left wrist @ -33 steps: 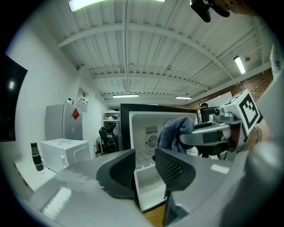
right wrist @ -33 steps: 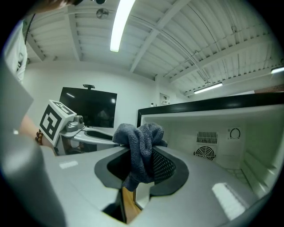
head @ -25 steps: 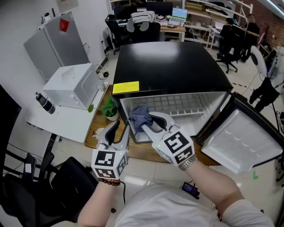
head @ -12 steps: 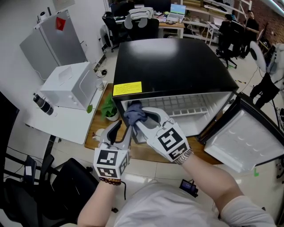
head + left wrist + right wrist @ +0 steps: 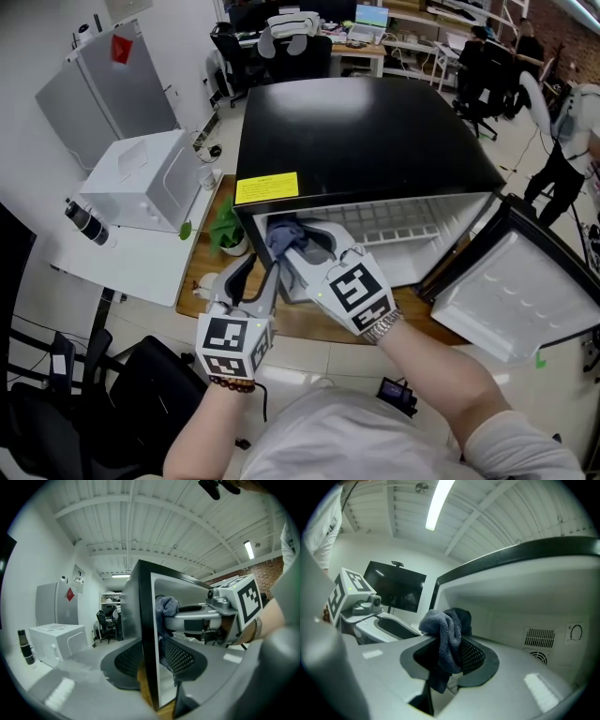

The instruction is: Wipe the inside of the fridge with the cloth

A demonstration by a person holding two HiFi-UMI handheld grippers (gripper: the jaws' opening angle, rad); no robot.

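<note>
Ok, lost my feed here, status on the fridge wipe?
Right fingers shut on cloth, at fridge's top left corner, inside. Left fingers open astride its side wall. Door swung wide, path clear.

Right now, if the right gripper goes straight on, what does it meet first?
The cloth in the right gripper would press the fridge's left inner wall first, probably; the gap is hard to judge.
</note>
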